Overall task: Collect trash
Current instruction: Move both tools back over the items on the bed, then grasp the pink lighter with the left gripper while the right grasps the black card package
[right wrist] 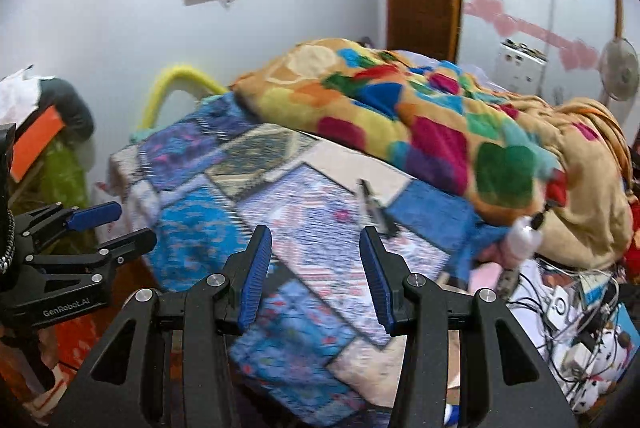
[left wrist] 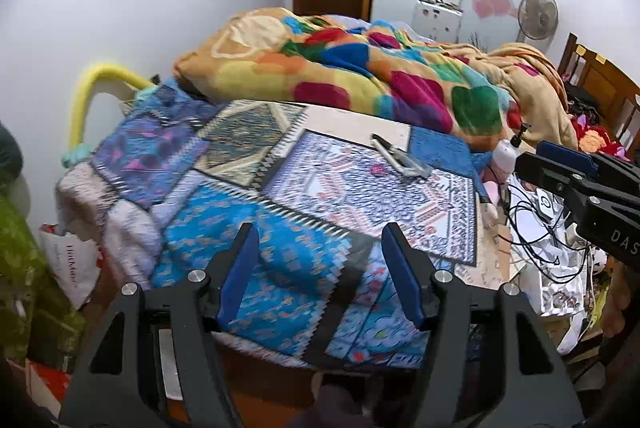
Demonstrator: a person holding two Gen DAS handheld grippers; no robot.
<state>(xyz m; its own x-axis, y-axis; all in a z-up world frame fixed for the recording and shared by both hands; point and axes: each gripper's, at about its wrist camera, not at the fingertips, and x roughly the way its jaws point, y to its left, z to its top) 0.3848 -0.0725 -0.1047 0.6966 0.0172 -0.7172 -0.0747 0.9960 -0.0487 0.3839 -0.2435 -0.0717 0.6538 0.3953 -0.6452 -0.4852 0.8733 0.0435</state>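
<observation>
Both tools are spread with nothing between the blue pads: left tool, right tool. They're hovering over the patchwork bed, probably scouting. No obvious trash; maybe the torn white bag, lower left.

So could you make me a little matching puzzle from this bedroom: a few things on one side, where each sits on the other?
Things:
1. bright blanket
2. fan
3. yellow tube
4. tangle of cables

Places:
A. curving up at the bed's left corner
B. heaped on the far part of the bed
C. beside the bed on the right
D. by the heart-decorated wardrobe doors

Pairs: 1-B, 2-D, 3-A, 4-C
</observation>
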